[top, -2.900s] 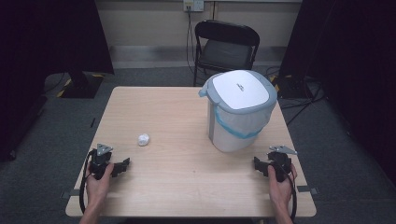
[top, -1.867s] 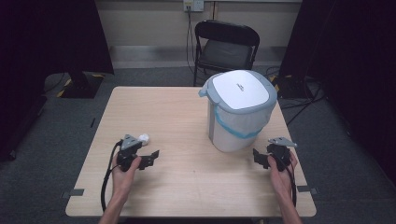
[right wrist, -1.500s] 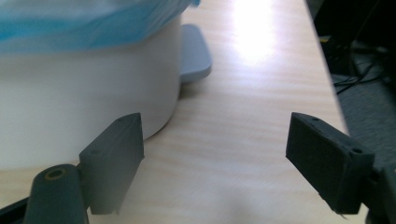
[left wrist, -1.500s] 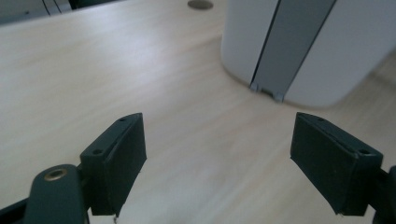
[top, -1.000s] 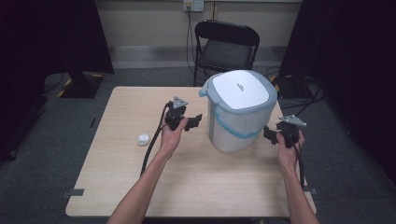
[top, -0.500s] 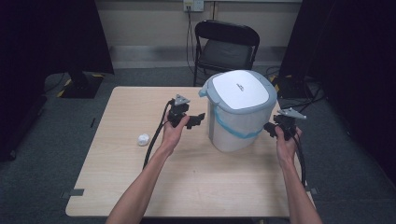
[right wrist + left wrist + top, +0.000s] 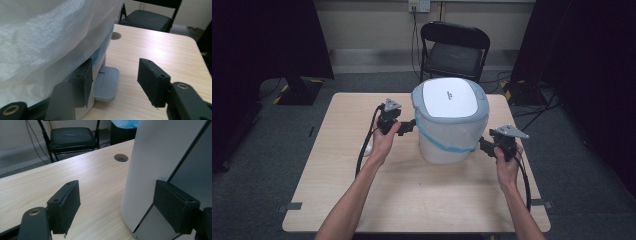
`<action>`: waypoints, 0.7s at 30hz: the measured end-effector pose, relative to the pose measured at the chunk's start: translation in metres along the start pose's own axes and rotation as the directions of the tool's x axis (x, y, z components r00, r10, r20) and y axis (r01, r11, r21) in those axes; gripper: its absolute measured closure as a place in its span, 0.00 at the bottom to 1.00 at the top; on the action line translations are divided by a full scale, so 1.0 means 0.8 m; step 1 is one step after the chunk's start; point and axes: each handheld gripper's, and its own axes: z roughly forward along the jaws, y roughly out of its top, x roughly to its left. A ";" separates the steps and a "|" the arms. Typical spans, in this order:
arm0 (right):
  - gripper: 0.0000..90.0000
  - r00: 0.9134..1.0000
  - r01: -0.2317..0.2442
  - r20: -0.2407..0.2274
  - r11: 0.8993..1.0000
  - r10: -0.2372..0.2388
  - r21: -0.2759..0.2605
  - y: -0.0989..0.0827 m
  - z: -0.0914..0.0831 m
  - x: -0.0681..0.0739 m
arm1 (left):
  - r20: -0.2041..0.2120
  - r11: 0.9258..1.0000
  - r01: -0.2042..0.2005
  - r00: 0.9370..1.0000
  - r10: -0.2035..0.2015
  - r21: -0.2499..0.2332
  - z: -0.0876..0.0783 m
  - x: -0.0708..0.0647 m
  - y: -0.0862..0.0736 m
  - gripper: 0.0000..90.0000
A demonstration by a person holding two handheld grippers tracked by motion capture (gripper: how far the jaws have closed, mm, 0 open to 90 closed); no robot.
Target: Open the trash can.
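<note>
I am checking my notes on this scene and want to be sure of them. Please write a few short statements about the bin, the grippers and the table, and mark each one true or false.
1. The lid of the bin is shut. True.
2. The left gripper grips a small white ball. False: its jaws stand open beside the bin's wall, with nothing between them.
3. A grey foot pedal sticks out at the bottom of the bin. True.
4. The bin stands on the floor. False: it stands on the table.
5. The right gripper is at the bin's side, jaws apart. True.
6. A black chair stands behind the table. True.
</note>
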 end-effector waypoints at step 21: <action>0.32 0.994 0.031 0.101 0.998 -0.037 0.054 0.025 0.036 -0.029 | 0.003 0.999 0.035 0.999 -0.035 -0.016 -0.071 -0.013 -0.060 0.21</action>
